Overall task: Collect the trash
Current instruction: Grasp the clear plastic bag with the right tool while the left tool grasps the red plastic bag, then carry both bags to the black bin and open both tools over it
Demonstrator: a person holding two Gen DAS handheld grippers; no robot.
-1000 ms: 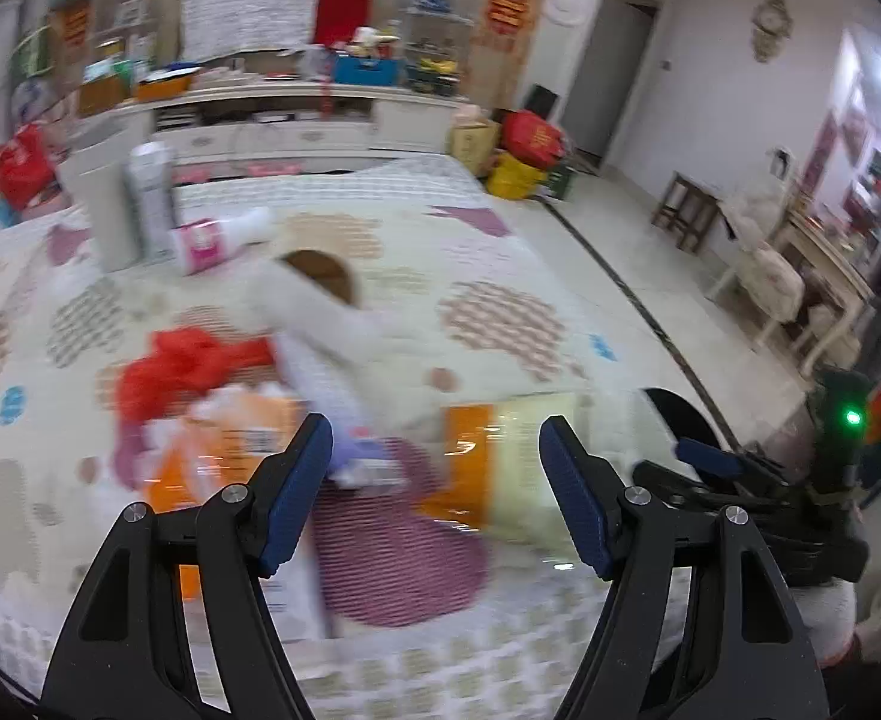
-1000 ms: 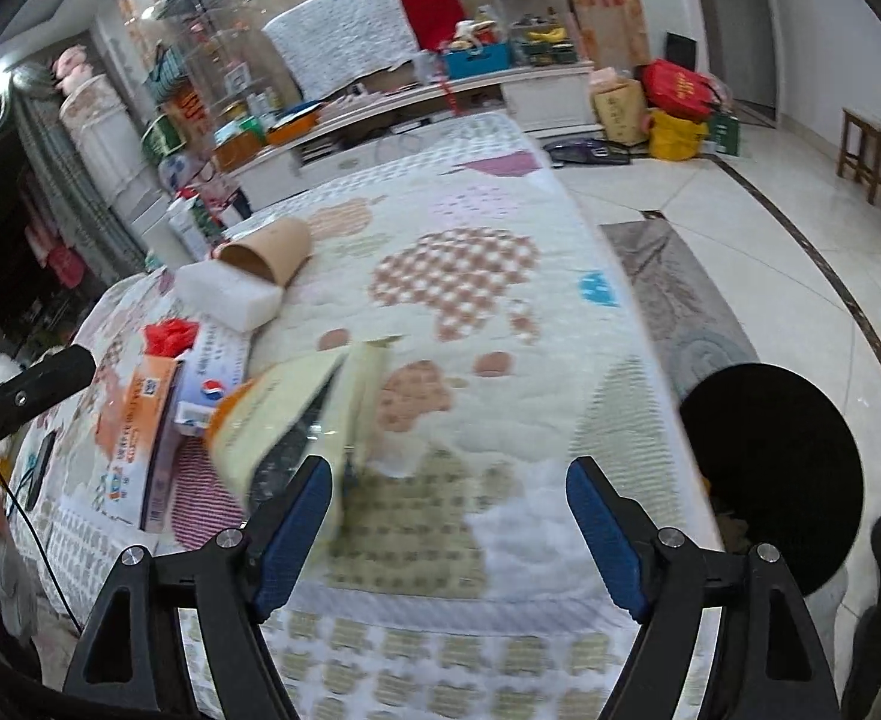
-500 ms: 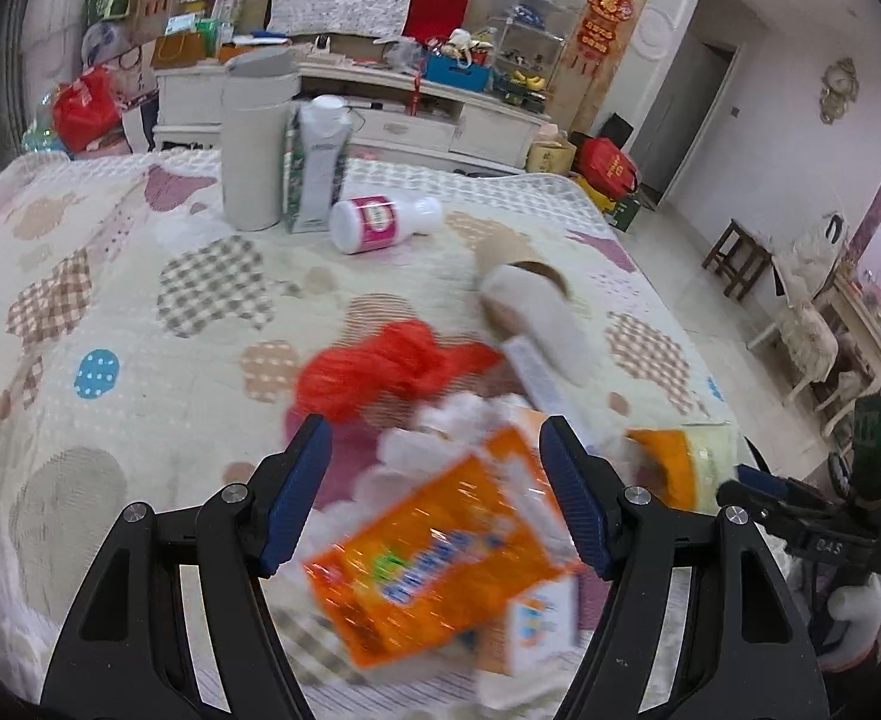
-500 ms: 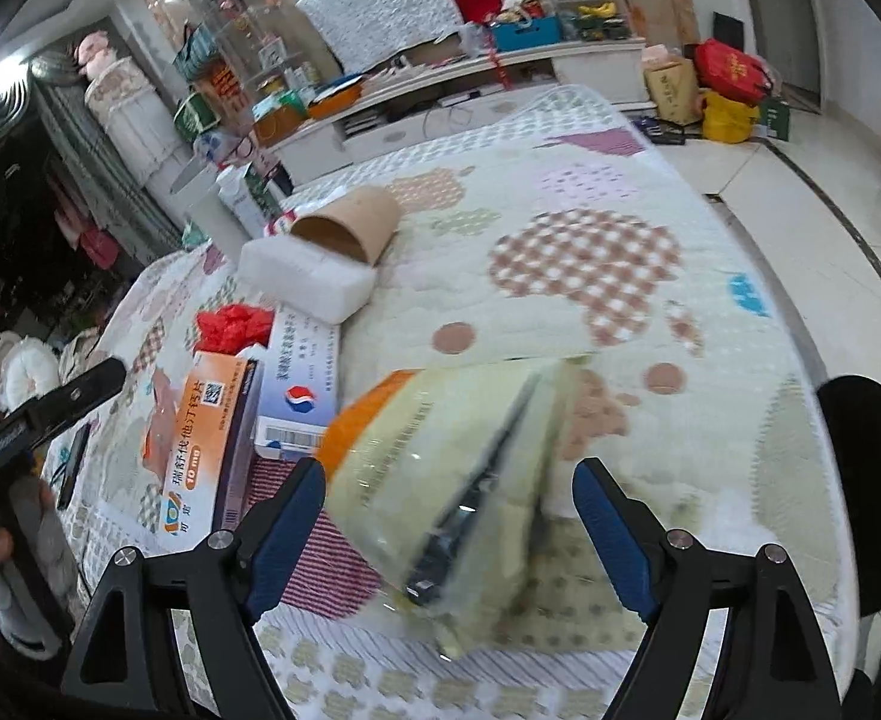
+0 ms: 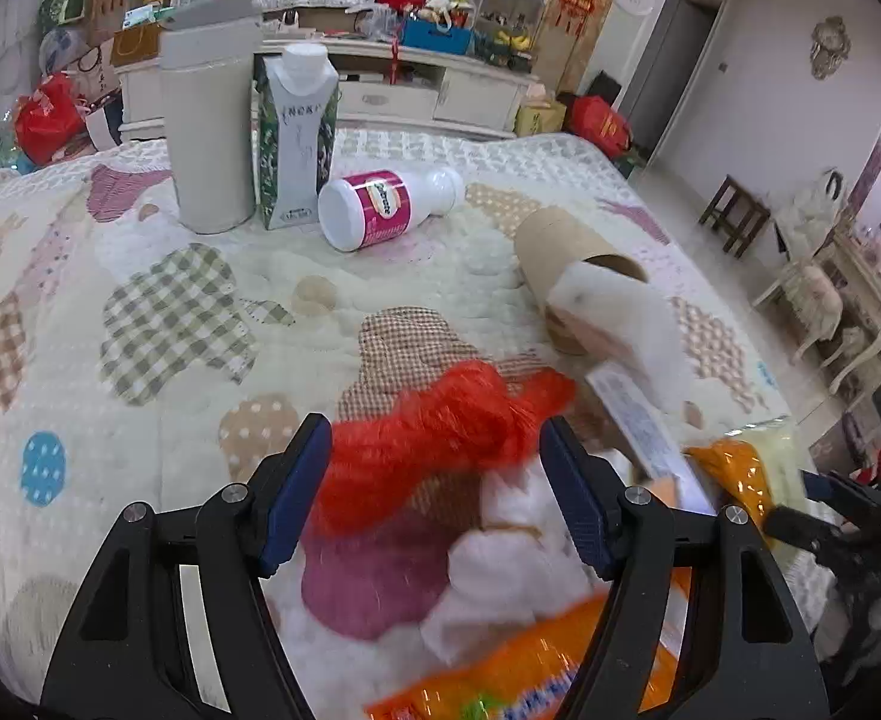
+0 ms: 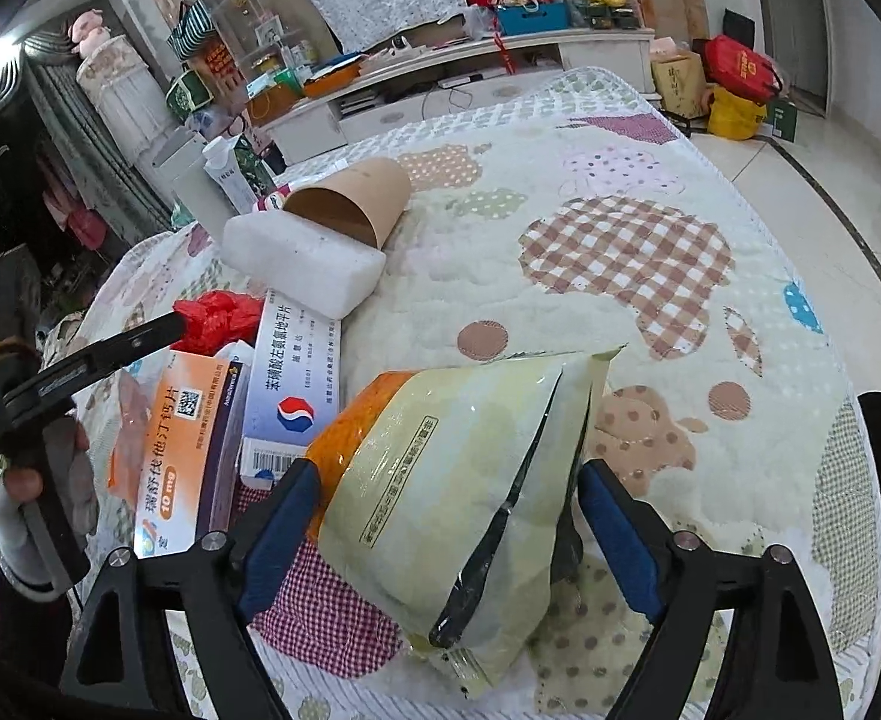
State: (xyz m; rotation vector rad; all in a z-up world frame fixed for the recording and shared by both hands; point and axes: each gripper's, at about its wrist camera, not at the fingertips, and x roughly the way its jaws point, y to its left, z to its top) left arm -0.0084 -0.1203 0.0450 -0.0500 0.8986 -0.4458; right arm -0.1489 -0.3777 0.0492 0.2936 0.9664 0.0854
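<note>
Left wrist view: the left gripper (image 5: 428, 480), jaws spread, hovers over a red mesh bag (image 5: 434, 426) near the quilted bed's (image 5: 140, 312) front edge; a grey bin (image 5: 209, 120) and milk carton (image 5: 299, 138) stand at its far edge before a white cabinet (image 5: 440, 96).

Right wrist view: the right gripper (image 6: 446, 528), jaws just widening, frames a pale green pouch (image 6: 458, 468) without pinching it, near the bed's front edge, tiled floor (image 6: 830, 180) beyond.

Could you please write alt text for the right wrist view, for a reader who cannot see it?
The open right gripper straddles a pale yellow and orange pouch lying on a patchwork quilt, its pads not pressing it. Left of it lie medicine boxes, a red plastic bag, a white foam block and a cardboard tube.
</note>
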